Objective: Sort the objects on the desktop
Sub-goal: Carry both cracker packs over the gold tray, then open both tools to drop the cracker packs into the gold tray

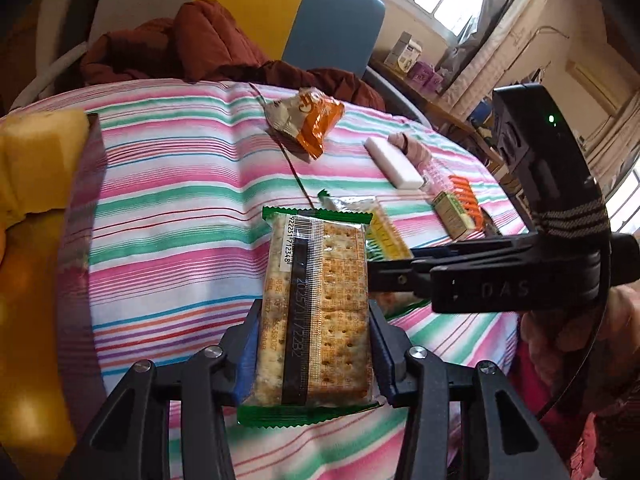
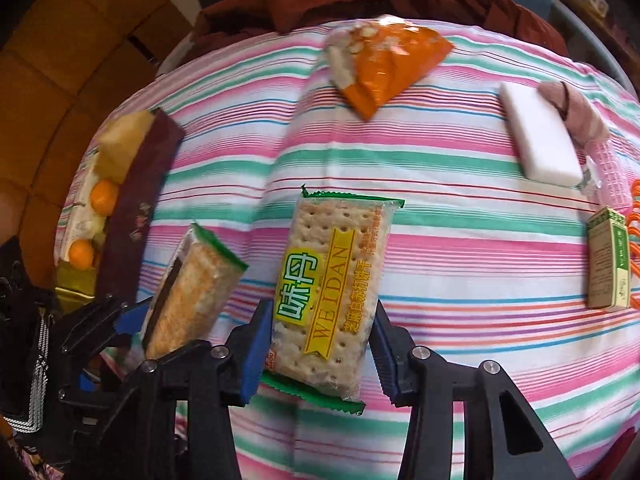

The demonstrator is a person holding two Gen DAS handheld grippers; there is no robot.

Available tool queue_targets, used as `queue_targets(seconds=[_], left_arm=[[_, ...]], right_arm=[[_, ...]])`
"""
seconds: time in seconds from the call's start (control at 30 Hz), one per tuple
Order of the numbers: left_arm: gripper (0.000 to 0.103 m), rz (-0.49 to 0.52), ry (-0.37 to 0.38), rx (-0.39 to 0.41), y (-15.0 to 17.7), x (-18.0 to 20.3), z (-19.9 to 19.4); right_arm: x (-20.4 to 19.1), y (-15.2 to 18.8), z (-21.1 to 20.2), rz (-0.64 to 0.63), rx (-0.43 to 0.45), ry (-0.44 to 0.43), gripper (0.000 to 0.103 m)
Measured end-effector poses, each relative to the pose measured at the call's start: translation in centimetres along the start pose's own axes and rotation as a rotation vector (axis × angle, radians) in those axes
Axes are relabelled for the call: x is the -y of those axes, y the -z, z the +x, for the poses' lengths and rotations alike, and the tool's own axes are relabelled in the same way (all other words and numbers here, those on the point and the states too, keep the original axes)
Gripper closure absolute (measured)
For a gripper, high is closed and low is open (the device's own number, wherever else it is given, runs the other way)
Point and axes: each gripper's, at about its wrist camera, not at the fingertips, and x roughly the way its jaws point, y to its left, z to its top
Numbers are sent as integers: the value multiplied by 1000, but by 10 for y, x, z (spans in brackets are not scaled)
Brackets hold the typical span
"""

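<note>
Over a striped tablecloth [image 1: 172, 208], my left gripper [image 1: 315, 314] is shut on a green-edged cracker packet [image 1: 340, 268]. The packet is turned barcode side up and its sides are pinched between the blue pads. In the right wrist view my right gripper [image 2: 320, 310] is shut on a second cracker packet [image 2: 332, 240] with a yellow label, held above the cloth. The left gripper's fingers [image 2: 128, 318] and its packet [image 2: 192, 292] show at the lower left there. The right gripper's fingers [image 1: 404, 280] reach in from the right in the left wrist view, with the labelled packet [image 1: 386, 236] partly hidden behind mine.
An orange snack bag [image 2: 388, 68] lies at the back. At the right lie a white block [image 2: 538, 136], a pink roll [image 2: 576, 116], a small green-and-tan box [image 2: 606, 260] and an orange plastic piece [image 1: 466, 200]. At the left stands a maroon-walled box [image 2: 132, 208] holding yellow and orange items. A red-brown jacket [image 1: 200, 48] lies beyond the table.
</note>
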Motion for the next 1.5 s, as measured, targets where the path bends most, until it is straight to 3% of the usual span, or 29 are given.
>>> queue_targets(seconds=[0.17, 0.4, 0.57, 0.8, 0.93, 1.0, 1.1, 1.5], left_arm=[[55, -34, -10, 65, -2, -20, -38], [55, -125, -68, 131, -4, -79, -86], [55, -199, -145, 115, -1, -131, -99], [55, -255, -213, 16, 9, -185, -86], [55, -269, -252, -10, 11, -200, -78], [51, -290, -288, -30, 10, -206, -74], [42, -321, -300, 4, 10, -207, -80], [41, -393, -326, 49, 20, -201, -89]], right_arm=[[-43, -2, -7, -21, 45, -55, 56], [-119, -17, -8, -72, 99, -131, 56], [-167, -32, 8, -120, 95, -153, 56], [-218, -54, 46, -168, 51, -172, 56], [-232, -63, 70, -173, 15, -145, 56], [-238, -68, 82, -174, 7, -116, 54], [-240, -74, 91, -149, 21, -112, 48], [-230, -59, 62, -173, 92, -134, 48]])
